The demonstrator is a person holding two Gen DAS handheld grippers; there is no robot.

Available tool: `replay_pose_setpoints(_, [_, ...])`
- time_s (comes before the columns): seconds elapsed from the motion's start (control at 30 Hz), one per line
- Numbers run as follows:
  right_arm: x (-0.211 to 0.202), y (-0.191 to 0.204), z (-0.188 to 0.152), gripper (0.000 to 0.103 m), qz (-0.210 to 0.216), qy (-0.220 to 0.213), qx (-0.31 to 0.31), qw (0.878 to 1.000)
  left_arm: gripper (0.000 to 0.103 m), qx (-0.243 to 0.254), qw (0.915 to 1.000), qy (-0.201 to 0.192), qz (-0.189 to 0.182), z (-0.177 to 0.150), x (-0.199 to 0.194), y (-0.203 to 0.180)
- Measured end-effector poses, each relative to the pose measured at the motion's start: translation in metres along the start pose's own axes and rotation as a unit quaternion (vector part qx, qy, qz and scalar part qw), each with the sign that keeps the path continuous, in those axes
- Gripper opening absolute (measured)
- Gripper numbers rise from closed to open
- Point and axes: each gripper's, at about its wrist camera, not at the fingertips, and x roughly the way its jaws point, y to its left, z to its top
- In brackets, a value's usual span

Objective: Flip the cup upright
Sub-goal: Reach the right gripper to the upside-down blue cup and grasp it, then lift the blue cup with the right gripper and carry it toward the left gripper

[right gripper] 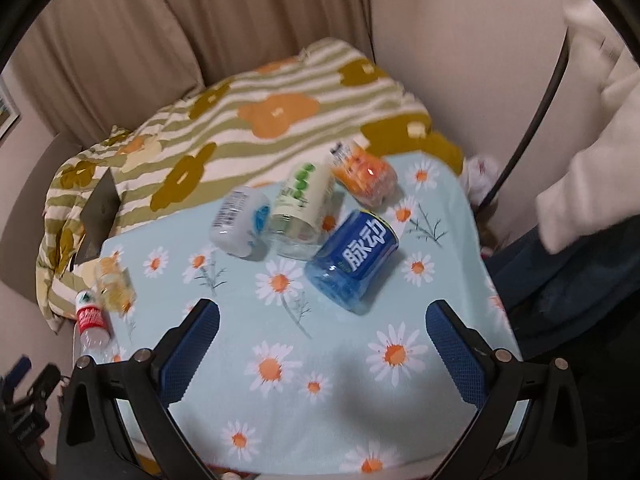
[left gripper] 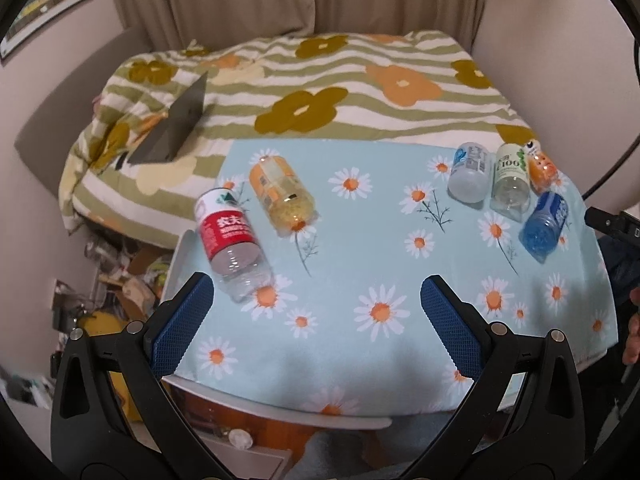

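Observation:
Several cut-bottle cups lie on their sides on the daisy-print table (left gripper: 360, 344). In the left wrist view a red-label cup (left gripper: 232, 240) and a yellow-orange cup (left gripper: 282, 196) lie at the left; a white-blue cup (left gripper: 470, 178), a green-white cup (left gripper: 512, 182), an orange cup (left gripper: 542, 170) and a blue cup (left gripper: 546, 224) lie at the right. My left gripper (left gripper: 316, 292) is open and empty, just right of the red-label cup. In the right wrist view my right gripper (right gripper: 322, 316) is open and empty, just below the blue cup (right gripper: 354, 258).
A bed with a striped flower quilt (left gripper: 320, 80) lies behind the table, with a grey laptop (left gripper: 176, 124) on it. Clutter sits on the floor at the left (left gripper: 120, 280). A person's white sleeve (right gripper: 580, 160) and dark trousers are at the right.

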Motion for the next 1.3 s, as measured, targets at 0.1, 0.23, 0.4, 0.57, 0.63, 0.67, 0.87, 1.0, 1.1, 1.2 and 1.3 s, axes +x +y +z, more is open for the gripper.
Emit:
replay_pose_setpoints(0.1, [0.032,-0.015,0.011,0.103,0.007,0.036,0.026,0.999,0.103,-0.004,0.9997,0.019,0.012,0.009,0.017,-0.012])
replay_pose_setpoints(0.23, [0.068,-0.033,0.022,0.103,0.024,0.079,0.064,0.994,0.103,-0.011,0.9992,0.035,0.016,0.017,0.034,-0.027])
replay_pose_setpoints(0.4, [0.101,-0.051,0.029,0.103,0.052,0.112,0.118,0.985,0.103,-0.015,0.9979,0.060,0.020,0.027,0.058,-0.037])
replay_pose_setpoints(0.57, [0.120,-0.058,0.037,0.095,0.055,0.129,0.134,0.981,0.103,-0.011,0.9968,0.074,0.027,0.036,0.076,-0.048])
replay_pose_setpoints(0.63, [0.126,-0.059,0.039,0.090,0.057,0.131,0.140,0.980,0.103,-0.009,0.9965,0.078,0.028,0.041,0.081,-0.052])
replay_pose_setpoints(0.67, [0.130,-0.059,0.041,0.087,0.060,0.135,0.143,0.979,0.103,-0.009,0.9965,0.079,0.028,0.043,0.083,-0.053])
replay_pose_setpoints(0.87, [0.141,-0.057,0.035,0.076,0.068,0.160,0.151,0.973,0.103,-0.005,0.9961,0.084,0.025,0.050,0.090,-0.059])
replay_pose_setpoints(1.0, [0.143,-0.053,0.032,0.062,0.063,0.164,0.142,0.974,0.103,-0.005,0.9960,0.087,0.021,0.052,0.093,-0.060])
replay_pose_setpoints(1.1, [0.144,-0.055,0.032,0.062,0.069,0.164,0.139,0.974,0.103,-0.005,0.9960,0.087,0.019,0.052,0.094,-0.059])
replay_pose_setpoints(1.2, [0.141,-0.054,0.032,0.061,0.065,0.160,0.136,0.975,0.103,-0.003,0.9962,0.085,0.019,0.052,0.092,-0.058])
replay_pose_setpoints(1.3, [0.134,-0.052,0.034,0.061,0.064,0.150,0.128,0.978,0.103,-0.002,0.9966,0.081,0.019,0.050,0.087,-0.054])
